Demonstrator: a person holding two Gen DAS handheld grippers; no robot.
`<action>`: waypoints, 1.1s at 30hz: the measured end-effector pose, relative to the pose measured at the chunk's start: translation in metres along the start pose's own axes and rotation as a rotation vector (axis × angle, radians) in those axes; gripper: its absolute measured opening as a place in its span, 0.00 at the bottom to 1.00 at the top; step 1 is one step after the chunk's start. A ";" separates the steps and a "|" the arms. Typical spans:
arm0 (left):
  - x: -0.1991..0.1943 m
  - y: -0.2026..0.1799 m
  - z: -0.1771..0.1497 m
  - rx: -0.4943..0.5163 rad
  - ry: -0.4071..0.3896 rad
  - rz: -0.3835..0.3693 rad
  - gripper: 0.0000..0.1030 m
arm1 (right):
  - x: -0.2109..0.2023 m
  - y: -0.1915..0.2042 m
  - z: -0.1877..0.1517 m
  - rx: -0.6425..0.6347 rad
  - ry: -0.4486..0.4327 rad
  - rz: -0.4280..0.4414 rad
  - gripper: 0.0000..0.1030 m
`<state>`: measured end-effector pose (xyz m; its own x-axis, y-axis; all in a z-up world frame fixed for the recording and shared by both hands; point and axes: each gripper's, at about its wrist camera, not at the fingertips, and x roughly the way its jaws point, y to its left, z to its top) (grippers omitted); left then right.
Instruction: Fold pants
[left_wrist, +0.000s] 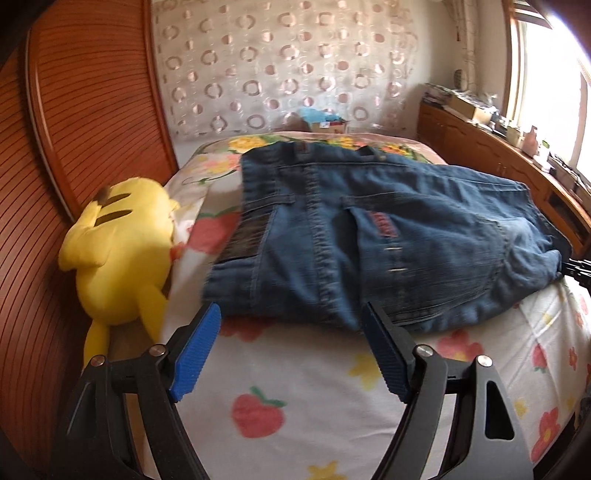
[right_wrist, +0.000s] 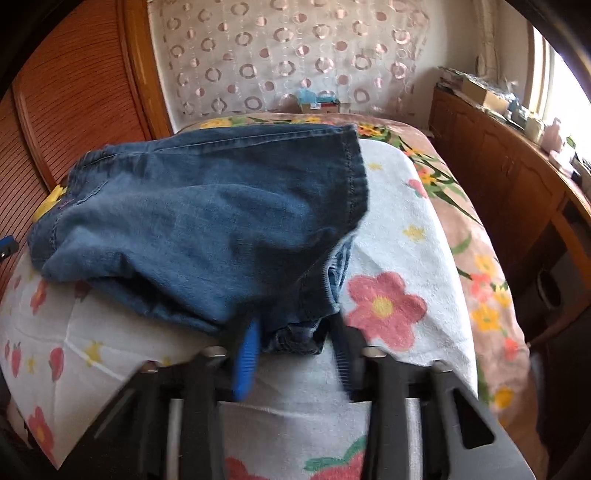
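Starting nearest the cameras, the left gripper (left_wrist: 290, 325) stands with its jaws wide apart and nothing between them; its blue pads (left_wrist: 195, 354) sit just short of the near edge of the jeans (left_wrist: 369, 236), over the flower-print sheet (left_wrist: 295, 387). The right gripper (right_wrist: 295, 332) has its jaws drawn close together, with a bunch of denim at the near right corner of the jeans lying between them. Motion blur hides whether the pads press on the cloth, so a firm clamp cannot be confirmed.

The jeans lie partly folded on the sheet, directly ahead of both grippers. In the left wrist view the long axis runs across the picture, from the waistband end near the plush toy (left_wrist: 118, 251) toward the right gripper's tip at the far right edge. A back pocket and seam face up.

Judged from this layout, the coming move turns on the near edge of the jeans. The left gripper is the free one and lies just beside that edge on the waistband side, so a short advance forward would bring cloth between its jaws. The right gripper is already at the opposite corner.

Beyond the jeans, the bed continues to a circle-patterned curtain (left_wrist: 280, 66). The wooden cabinet (left_wrist: 498, 155) runs along the right of the jeans.
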<state>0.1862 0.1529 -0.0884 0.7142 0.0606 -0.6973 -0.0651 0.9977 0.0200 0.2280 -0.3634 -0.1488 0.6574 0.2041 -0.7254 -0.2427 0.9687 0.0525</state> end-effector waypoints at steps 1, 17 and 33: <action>0.002 0.004 0.000 -0.008 0.005 0.005 0.74 | 0.000 0.001 0.000 -0.007 -0.003 0.001 0.18; 0.064 0.038 0.009 -0.045 0.119 -0.012 0.63 | -0.028 -0.009 -0.002 -0.001 -0.124 0.036 0.15; 0.031 0.026 0.018 -0.012 0.022 -0.001 0.15 | -0.050 -0.011 0.012 -0.027 -0.174 0.049 0.15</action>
<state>0.2189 0.1809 -0.0962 0.6986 0.0587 -0.7131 -0.0728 0.9973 0.0107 0.2066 -0.3829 -0.1047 0.7571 0.2749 -0.5927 -0.2955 0.9532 0.0646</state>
